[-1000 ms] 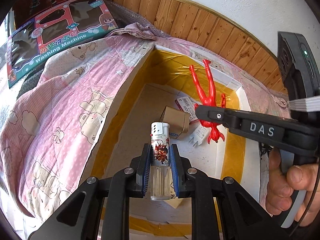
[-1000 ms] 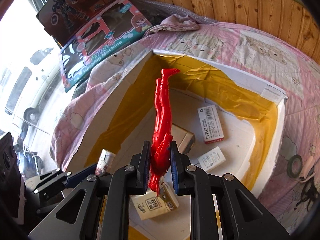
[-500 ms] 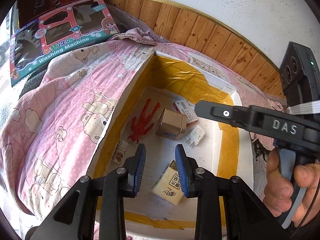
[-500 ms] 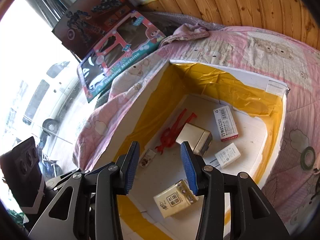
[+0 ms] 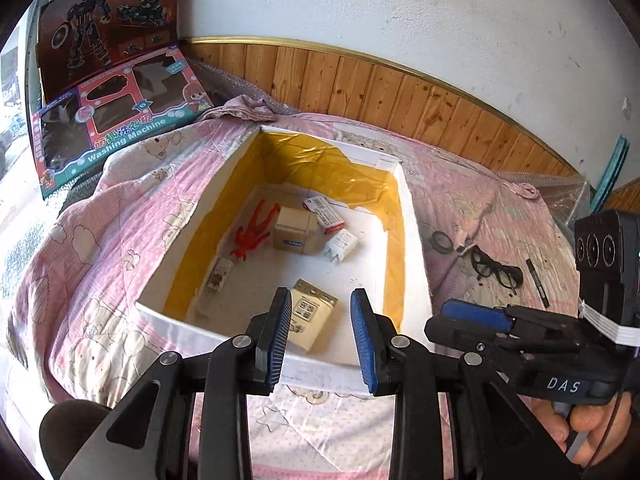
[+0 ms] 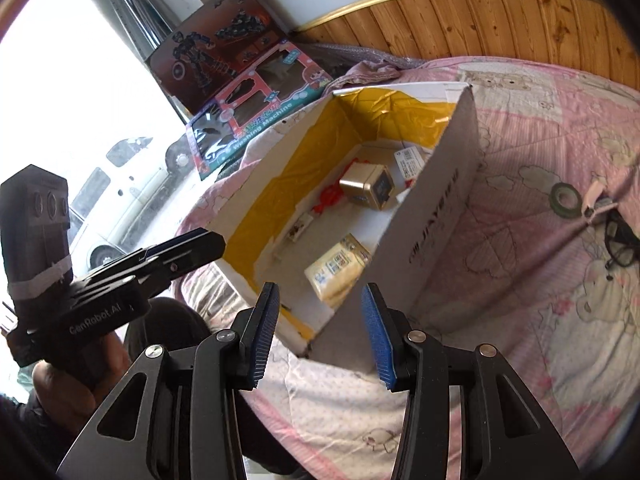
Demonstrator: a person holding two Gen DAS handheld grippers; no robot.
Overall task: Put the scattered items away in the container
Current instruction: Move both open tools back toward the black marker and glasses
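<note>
Both hand-held grippers, left [image 5: 320, 336] and right [image 6: 320, 332], spread, empty; pink quilt [image 5: 120, 248]; wood-panelled wall [image 5: 400, 92].

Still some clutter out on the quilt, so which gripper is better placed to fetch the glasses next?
Probably the right gripper: open and empty, it is on the box's side where the glasses lie; the left gripper faces the box.

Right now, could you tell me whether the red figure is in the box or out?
In: the red figure lies flat on the box floor.
</note>
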